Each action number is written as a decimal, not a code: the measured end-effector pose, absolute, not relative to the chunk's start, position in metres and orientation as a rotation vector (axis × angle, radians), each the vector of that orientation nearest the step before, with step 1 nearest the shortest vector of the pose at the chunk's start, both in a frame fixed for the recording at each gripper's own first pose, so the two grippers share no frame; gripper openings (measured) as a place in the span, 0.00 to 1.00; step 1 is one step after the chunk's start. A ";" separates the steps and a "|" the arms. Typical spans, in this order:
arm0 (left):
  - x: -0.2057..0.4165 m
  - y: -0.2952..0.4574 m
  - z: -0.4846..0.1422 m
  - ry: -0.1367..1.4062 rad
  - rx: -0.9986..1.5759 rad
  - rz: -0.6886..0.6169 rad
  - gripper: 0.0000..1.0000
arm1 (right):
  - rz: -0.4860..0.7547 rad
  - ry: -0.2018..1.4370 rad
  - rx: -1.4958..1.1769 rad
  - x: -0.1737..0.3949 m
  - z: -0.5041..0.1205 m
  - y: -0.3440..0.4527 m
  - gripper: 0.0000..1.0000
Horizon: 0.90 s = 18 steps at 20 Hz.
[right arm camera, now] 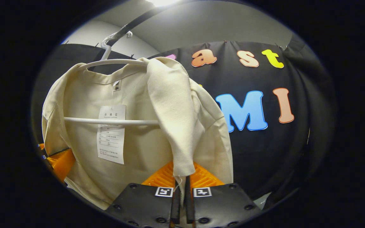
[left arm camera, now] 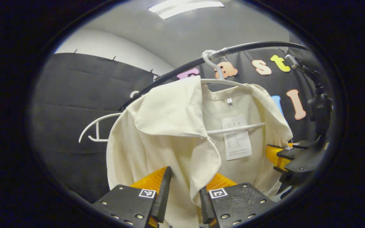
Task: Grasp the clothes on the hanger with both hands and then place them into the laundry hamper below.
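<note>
Cream garment (left arm camera: 169, 133) on white hanger (left arm camera: 233, 83), front edges hanging vertically. Right gripper (right arm camera: 182, 190): jaws closed on one front edge. Left gripper (left arm camera: 185, 190): jaws apart, the other edge hanging between them, ungripped.

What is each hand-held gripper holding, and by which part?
Right gripper: shut on the shirt's front flap, at its lower tip. Left gripper: open around the other flap, holding nothing.

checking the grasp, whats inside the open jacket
Inside the jacket: the white hanger crossbar and a paper tag on the lining. The hanger's shoulders are covered by fabric, so how they sit is hidden.
</note>
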State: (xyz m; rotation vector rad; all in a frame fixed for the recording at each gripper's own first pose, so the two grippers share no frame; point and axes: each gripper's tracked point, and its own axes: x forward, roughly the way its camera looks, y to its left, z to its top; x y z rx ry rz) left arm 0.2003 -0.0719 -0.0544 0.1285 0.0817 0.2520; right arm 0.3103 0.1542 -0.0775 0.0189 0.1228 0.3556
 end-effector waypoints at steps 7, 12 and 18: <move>0.191 -0.055 -0.050 0.056 0.111 0.278 0.01 | 0.323 0.051 -0.028 0.311 -0.060 0.133 0.05; 0.166 -0.037 -0.029 0.022 0.164 0.293 0.01 | 0.246 -0.075 -0.121 0.312 -0.035 0.113 0.03; 0.140 -0.007 -0.002 -0.015 0.233 0.338 0.01 | 0.119 -0.163 -0.112 0.320 -0.007 0.071 0.02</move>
